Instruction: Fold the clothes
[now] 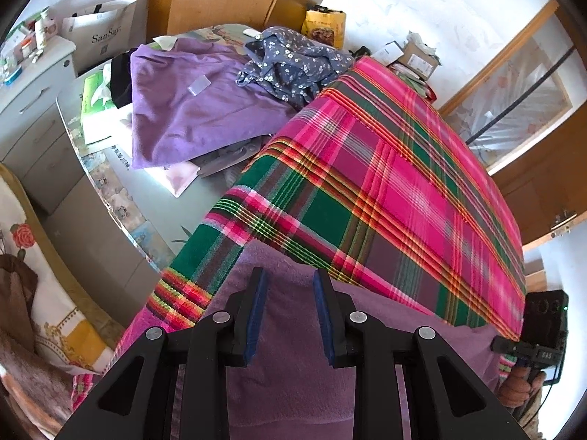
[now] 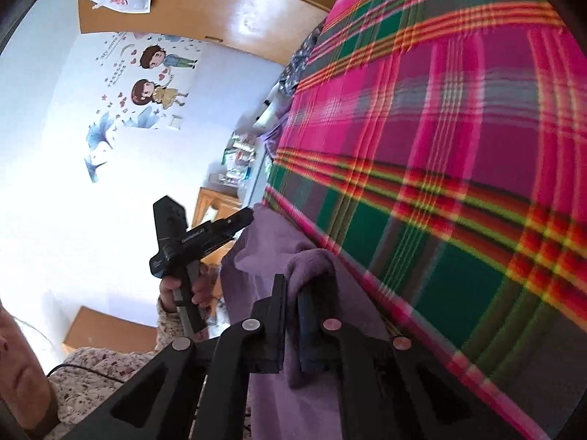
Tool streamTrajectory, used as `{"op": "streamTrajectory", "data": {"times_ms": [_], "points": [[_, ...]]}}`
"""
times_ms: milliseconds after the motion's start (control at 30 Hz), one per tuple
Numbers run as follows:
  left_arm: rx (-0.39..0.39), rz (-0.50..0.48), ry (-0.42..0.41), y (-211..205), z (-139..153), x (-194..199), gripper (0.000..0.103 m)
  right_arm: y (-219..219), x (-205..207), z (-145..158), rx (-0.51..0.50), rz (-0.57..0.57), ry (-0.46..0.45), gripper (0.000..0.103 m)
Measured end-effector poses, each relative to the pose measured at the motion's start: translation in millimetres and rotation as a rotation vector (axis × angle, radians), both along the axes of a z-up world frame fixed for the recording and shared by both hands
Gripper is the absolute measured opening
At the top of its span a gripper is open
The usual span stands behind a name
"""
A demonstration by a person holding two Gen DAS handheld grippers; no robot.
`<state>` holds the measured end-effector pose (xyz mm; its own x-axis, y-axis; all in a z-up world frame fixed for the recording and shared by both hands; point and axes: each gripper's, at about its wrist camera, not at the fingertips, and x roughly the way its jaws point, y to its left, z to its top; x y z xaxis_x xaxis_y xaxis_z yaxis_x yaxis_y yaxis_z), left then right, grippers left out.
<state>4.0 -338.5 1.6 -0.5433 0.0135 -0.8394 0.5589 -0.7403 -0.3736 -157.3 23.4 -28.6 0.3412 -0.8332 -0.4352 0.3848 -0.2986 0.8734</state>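
Right gripper (image 2: 291, 289) pinches the purple garment (image 2: 256, 242); left gripper (image 1: 290, 278) gapes above it.

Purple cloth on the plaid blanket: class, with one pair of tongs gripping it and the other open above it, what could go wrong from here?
1. Only the right tongs pinch the purple cloth; the left tongs are open over it, so lifting now could let it hang unevenly.
2. The grip may drag the plaid blanket underneath.
3. The clothes pile lies close behind and could catch a swinging edge.

Bright daylight, blown-out wall, fisheye-curved edges
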Motion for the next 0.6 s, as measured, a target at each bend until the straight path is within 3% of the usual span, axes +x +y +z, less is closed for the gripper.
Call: {"op": "streamTrajectory", "data": {"times_ms": [367, 433, 600], "points": [[-0.013, 0.015, -0.008, 0.2, 0.1, -1.7, 0.027, 5.5, 9.8, 6.4, -0.007, 0.079, 0.054, 0.007], [-0.015, 0.021, -0.008, 0.4, -0.1, -1.9, 0.027, 1.8, 11.8, 6.0, 0.010, 0.092, 0.068, 0.003], [-0.015, 0.025, -0.007, 0.2, -0.1, -1.6, 0.027, 8.1, 6.0, 10.8, 0.059, 0.043, 0.144, 0.002]]}}
